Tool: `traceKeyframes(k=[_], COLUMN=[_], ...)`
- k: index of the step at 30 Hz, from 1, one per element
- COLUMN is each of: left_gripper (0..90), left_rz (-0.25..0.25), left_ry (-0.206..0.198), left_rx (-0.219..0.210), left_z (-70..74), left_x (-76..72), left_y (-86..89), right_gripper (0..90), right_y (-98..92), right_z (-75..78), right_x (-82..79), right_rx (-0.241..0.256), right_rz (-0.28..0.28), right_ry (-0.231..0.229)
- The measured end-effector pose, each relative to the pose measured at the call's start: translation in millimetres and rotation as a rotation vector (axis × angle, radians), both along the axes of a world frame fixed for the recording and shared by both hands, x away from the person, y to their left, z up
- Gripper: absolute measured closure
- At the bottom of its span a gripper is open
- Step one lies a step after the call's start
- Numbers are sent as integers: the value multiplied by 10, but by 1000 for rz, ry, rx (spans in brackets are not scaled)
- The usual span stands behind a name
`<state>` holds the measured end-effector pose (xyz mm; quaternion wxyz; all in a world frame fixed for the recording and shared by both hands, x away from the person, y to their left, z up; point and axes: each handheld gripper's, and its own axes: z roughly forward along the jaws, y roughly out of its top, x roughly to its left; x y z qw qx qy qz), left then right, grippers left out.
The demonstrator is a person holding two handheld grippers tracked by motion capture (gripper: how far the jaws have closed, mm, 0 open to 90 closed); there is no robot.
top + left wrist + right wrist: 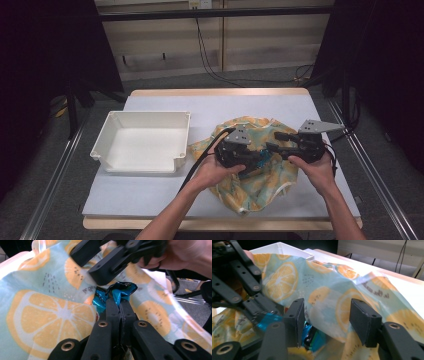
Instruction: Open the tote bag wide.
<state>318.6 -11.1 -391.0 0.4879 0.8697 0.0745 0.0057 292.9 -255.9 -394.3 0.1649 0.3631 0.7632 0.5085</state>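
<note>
Closest to us, our left gripper has its jaws pinched tight on a crinkled blue wrapper, lifted just above the lemon-print cloth bag. The bag lies toward the desk's near right corner, beside the white tray on its left. Our right gripper stands with its jaws wide apart, holding nothing, its tips at the bag's fabric just beside the wrapper. The wrapper sits between the two grippers, slightly nearer the left one, which already has it. We judge that the right gripper must hold the bag's fabric so the left can move the wrapper clear.
</note>
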Motion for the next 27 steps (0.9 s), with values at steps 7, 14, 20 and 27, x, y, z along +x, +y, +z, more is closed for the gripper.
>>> traceKeyframes(k=[7, 14, 20, 27], left_gripper=[885, 886, 886, 886], left_rz=[-13, -44, -68, -90], left_ry=[-7, -18, -35, -28], left_rx=[-10, -23, -15, -49], left_z=[15, 21, 29, 49], left_x=[-49, -160, -224, -267], left_y=[9, 27, 19, 66], right_gripper=[797, 900, 900, 900], right_y=[32, -36, -41, -21], right_z=[-22, 68, 141, 180], right_x=[109, 253, 407, 606], right_rx=[23, 67, 101, 108], right_rz=[27, 18, 2, -14], right_ry=[31, 32, 31, 43])
